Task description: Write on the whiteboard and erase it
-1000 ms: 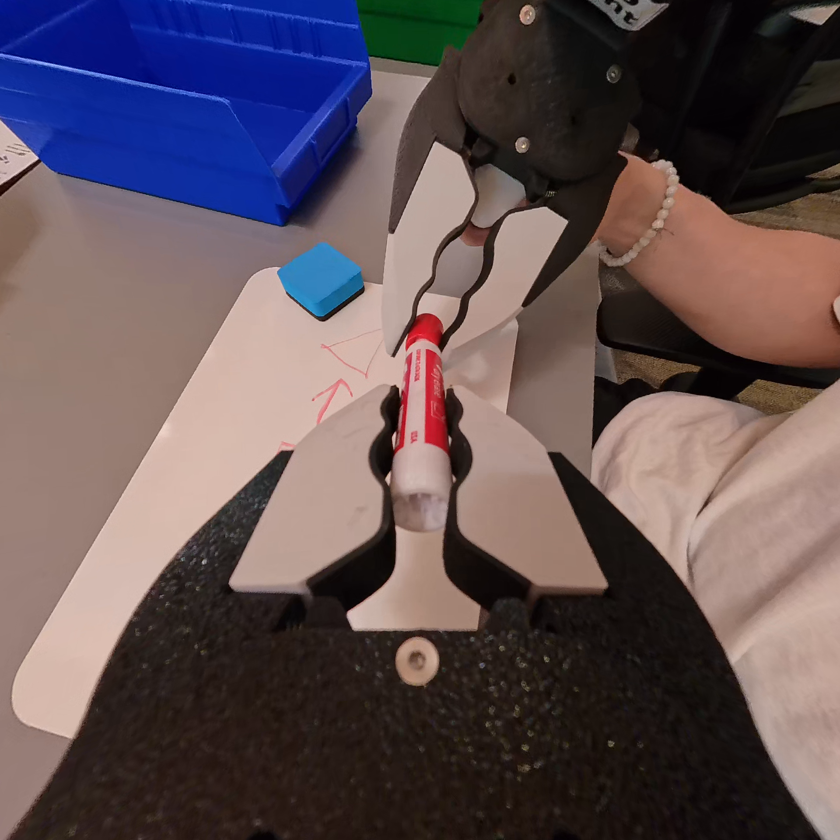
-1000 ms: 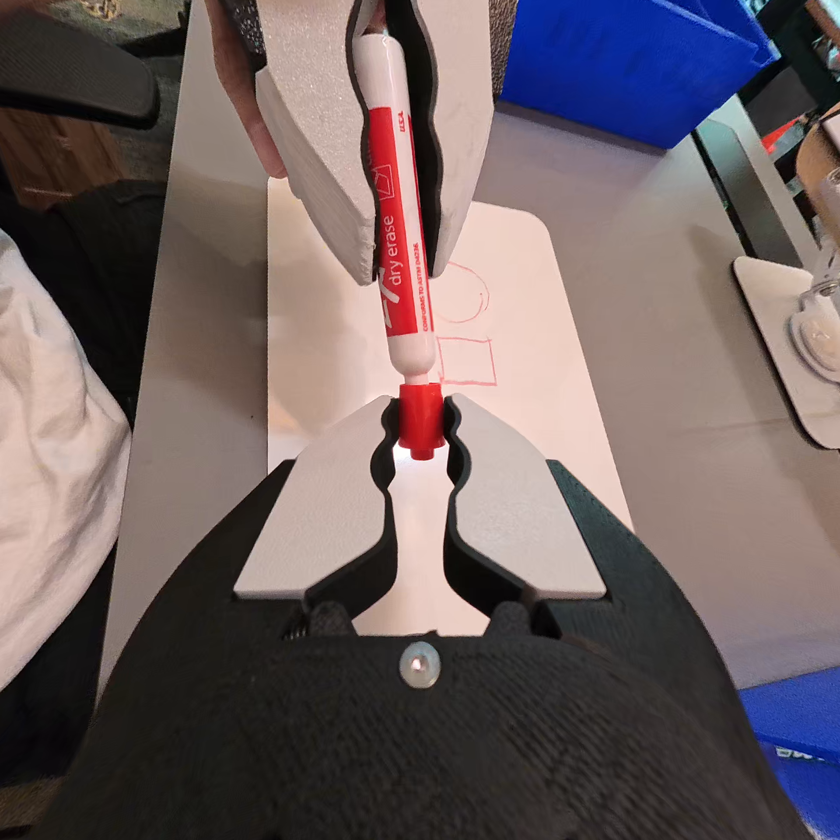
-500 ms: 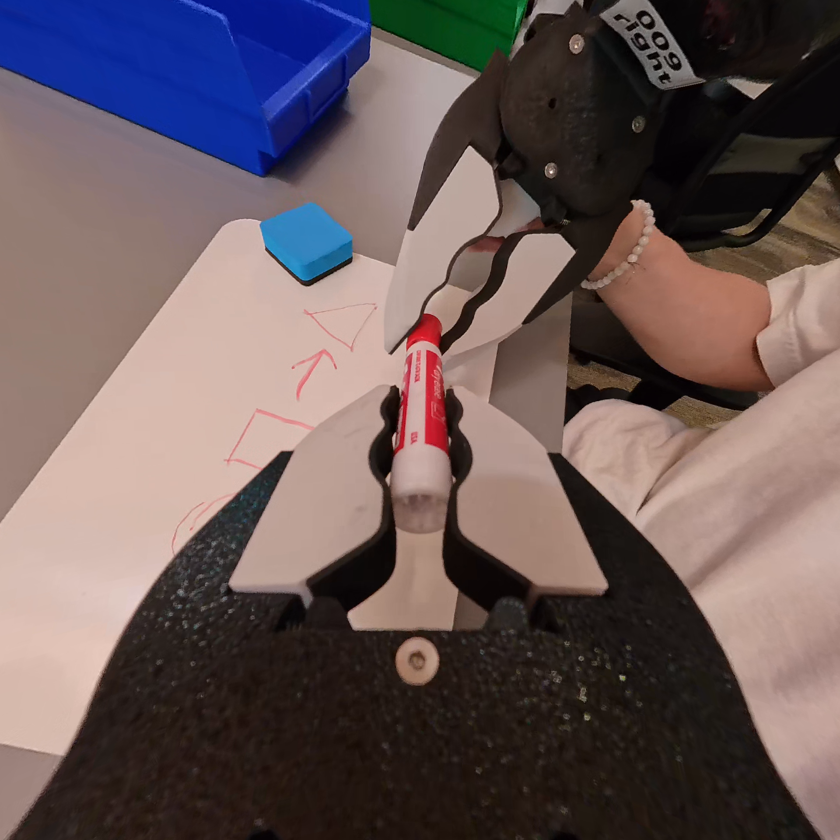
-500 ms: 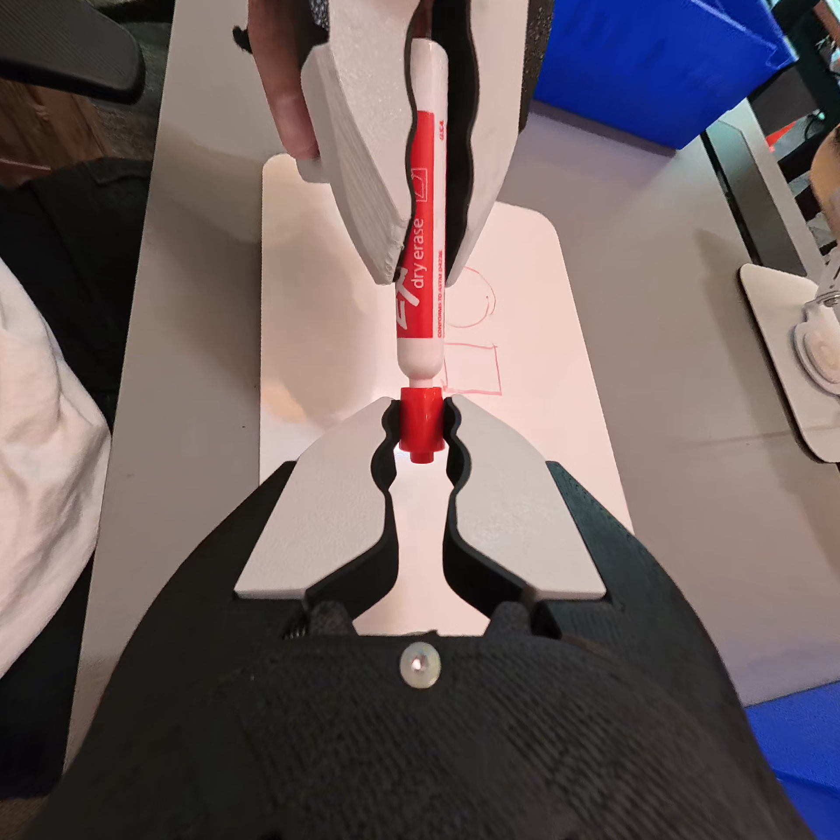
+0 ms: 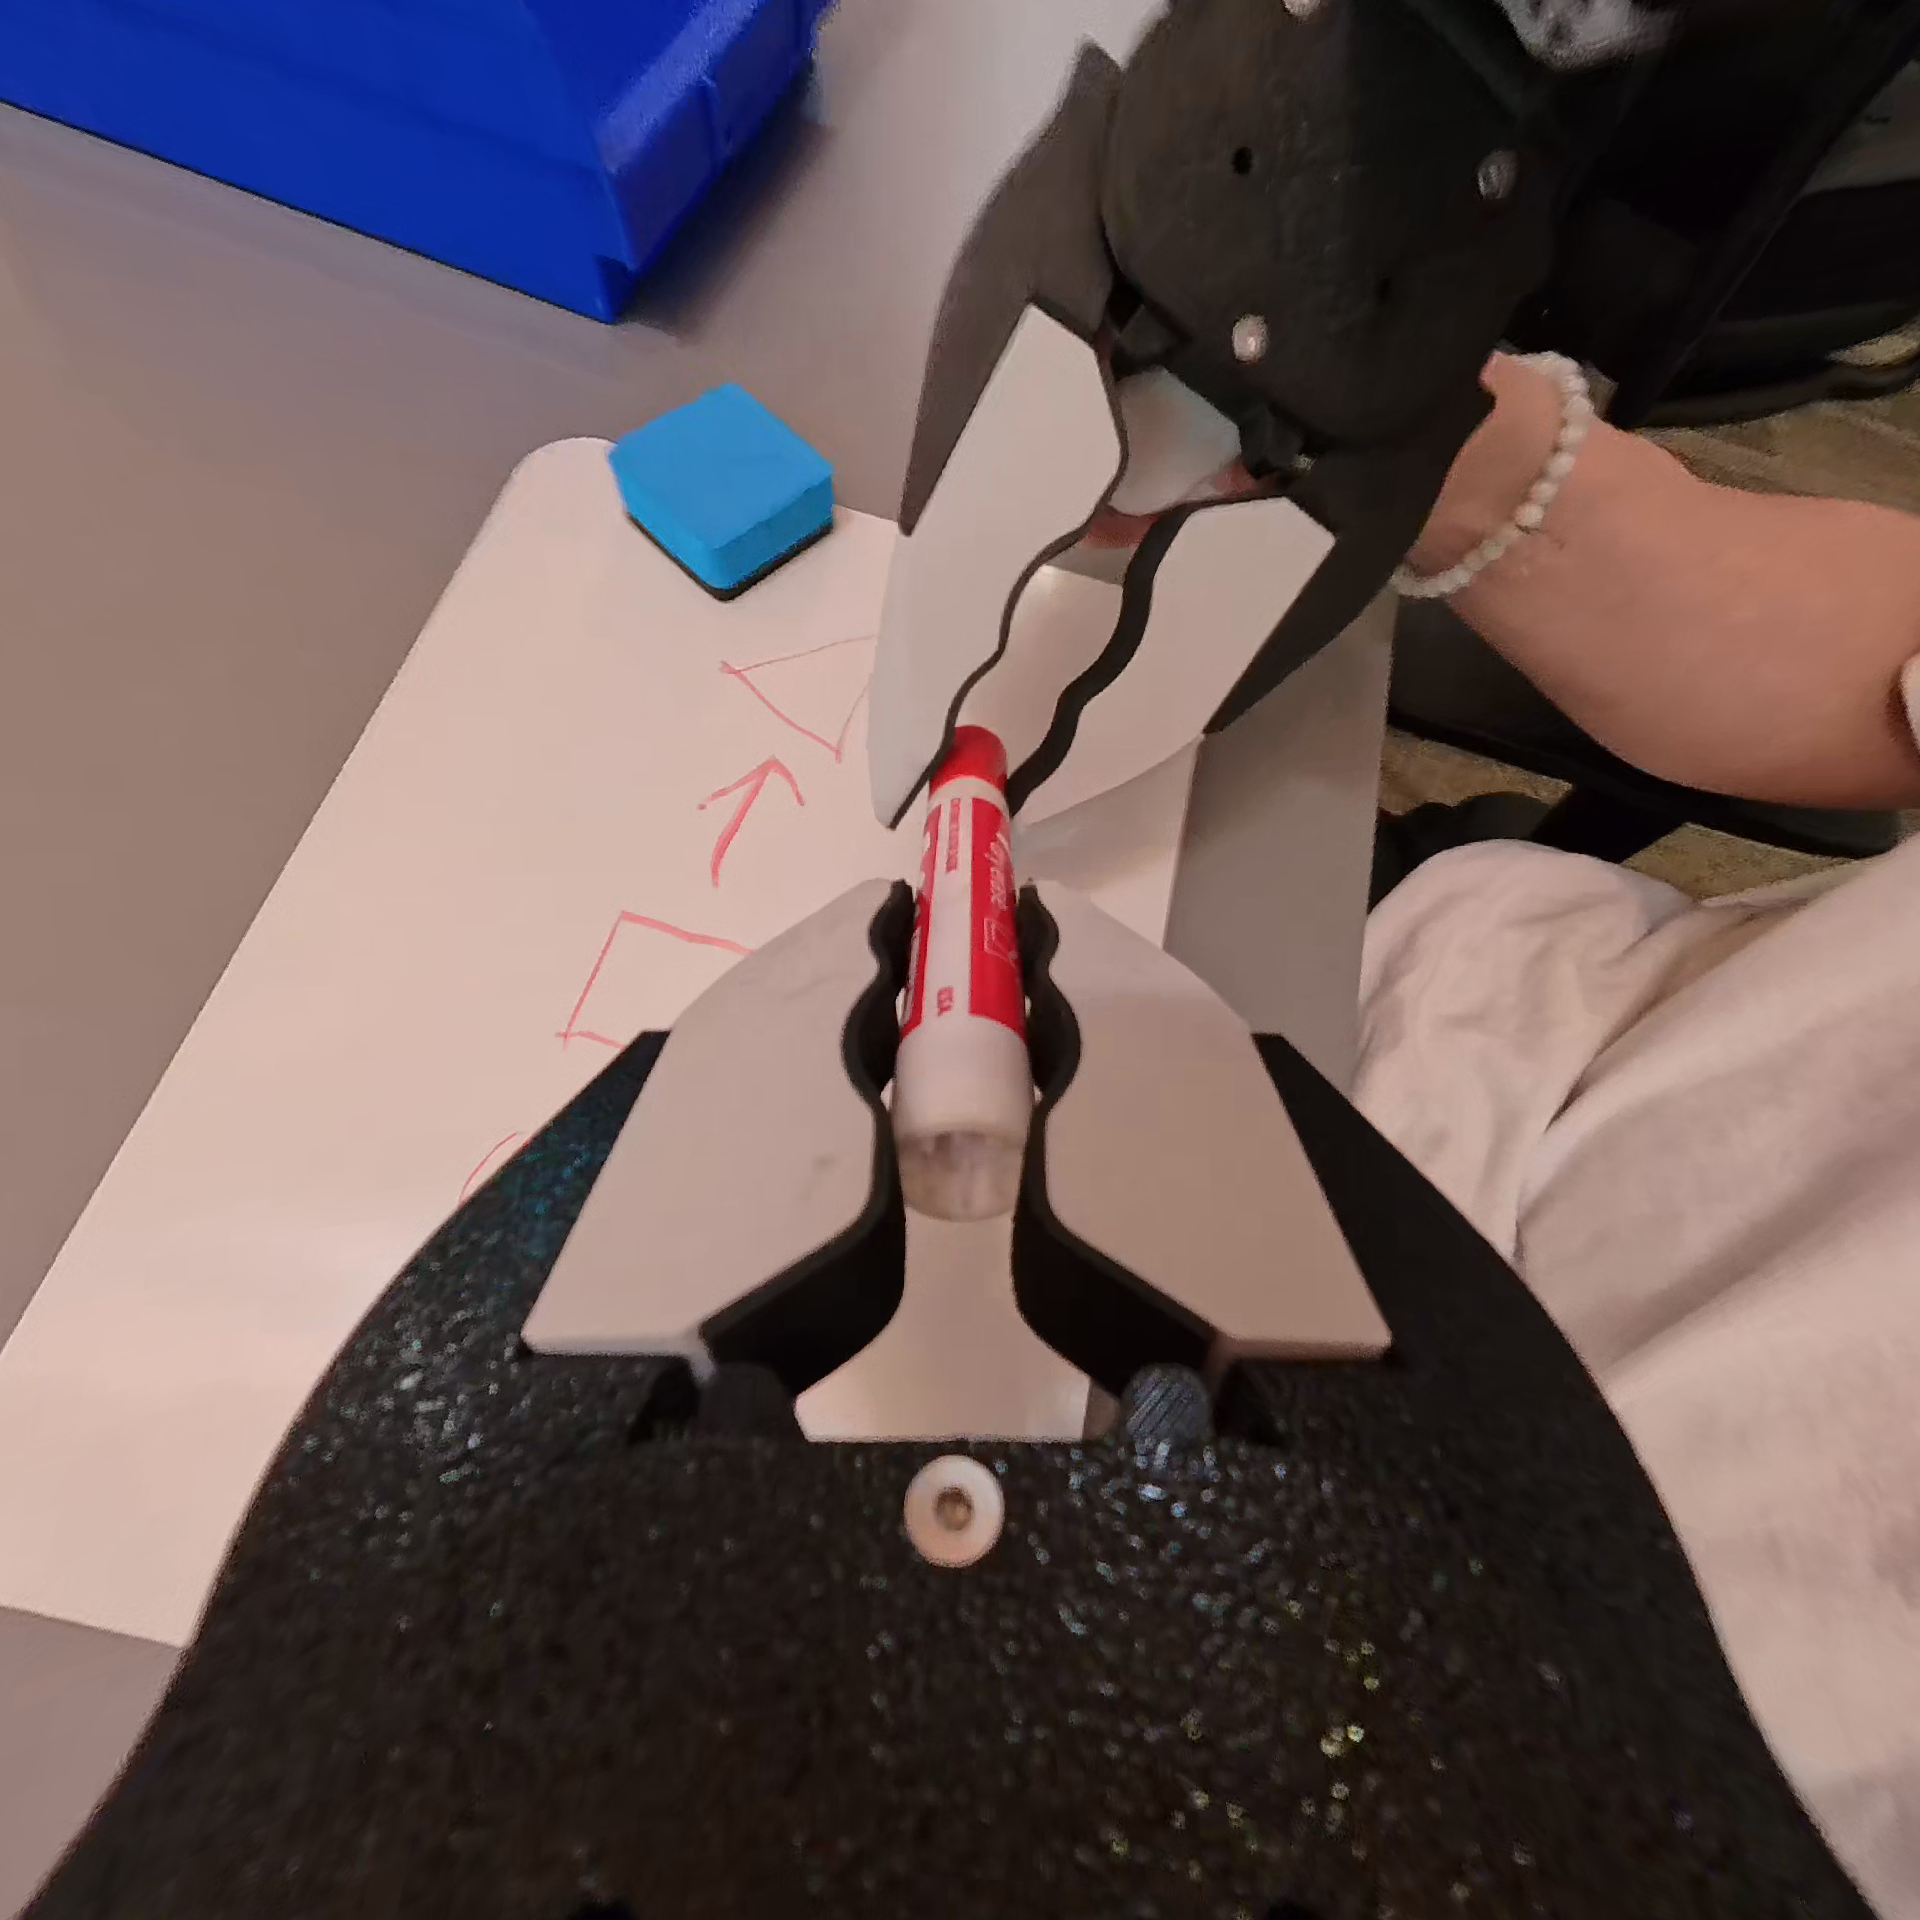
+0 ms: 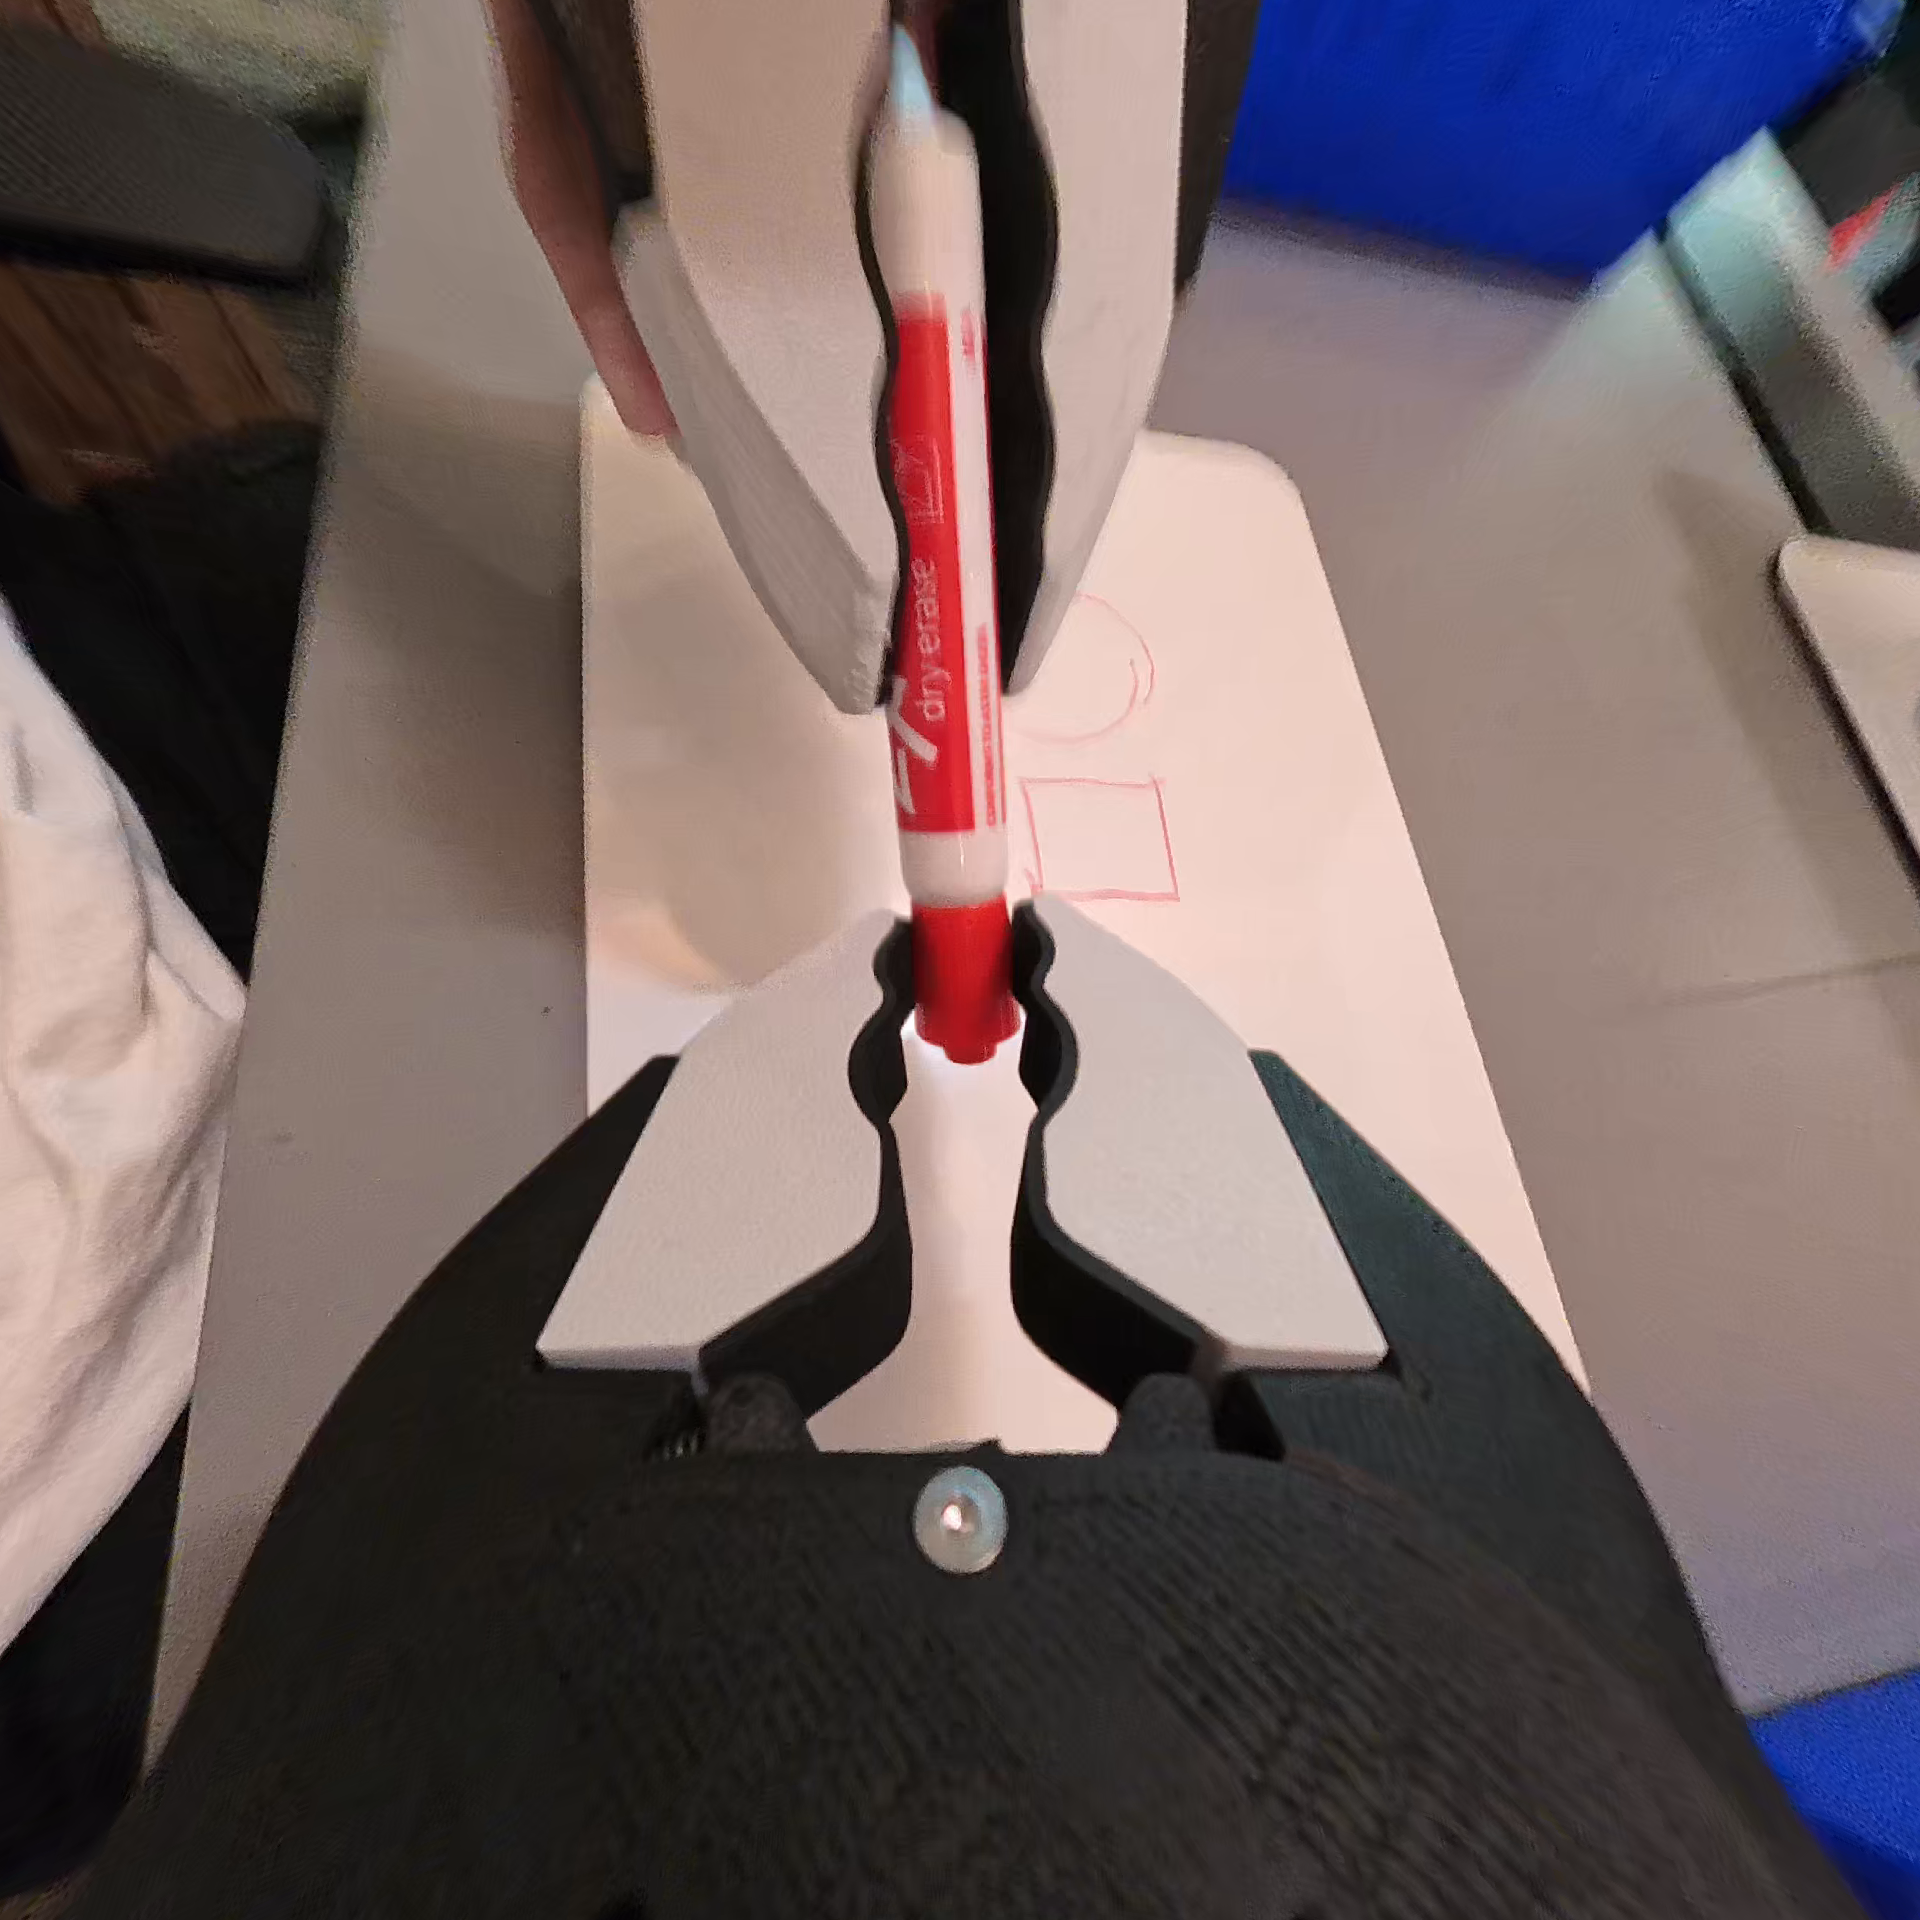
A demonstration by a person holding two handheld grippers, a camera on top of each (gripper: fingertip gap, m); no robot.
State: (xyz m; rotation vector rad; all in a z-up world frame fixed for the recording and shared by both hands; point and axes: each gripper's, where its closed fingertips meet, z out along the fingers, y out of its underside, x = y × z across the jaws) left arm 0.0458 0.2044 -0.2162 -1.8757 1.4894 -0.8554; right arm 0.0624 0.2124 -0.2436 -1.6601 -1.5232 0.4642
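Note:
A red and white dry-erase marker [image 5: 966, 966] is held in my left gripper [image 5: 961, 894], which is shut on its barrel above the whiteboard [image 5: 416, 987]. My right gripper [image 6: 961, 914] is shut on the marker's red cap [image 6: 961, 982] at the far end of the barrel [image 6: 940, 623]. The two grippers face each other tip to tip. The board carries red drawings: a triangle, an arrow, a square [image 6: 1101, 836] and a circle. A blue eraser [image 5: 722, 514] sits on the board's far corner.
A blue bin [image 5: 416, 125] stands on the grey table beyond the board. A person's forearm with a bead bracelet [image 5: 1538, 488] and white clothing [image 5: 1662, 1143] are to the right. Another white board [image 6: 1860, 665] lies at the table's right side.
Both grips are unchanged. The joined grippers and marker have shifted slightly over the board, and more of the drawings shows in the left wrist view.

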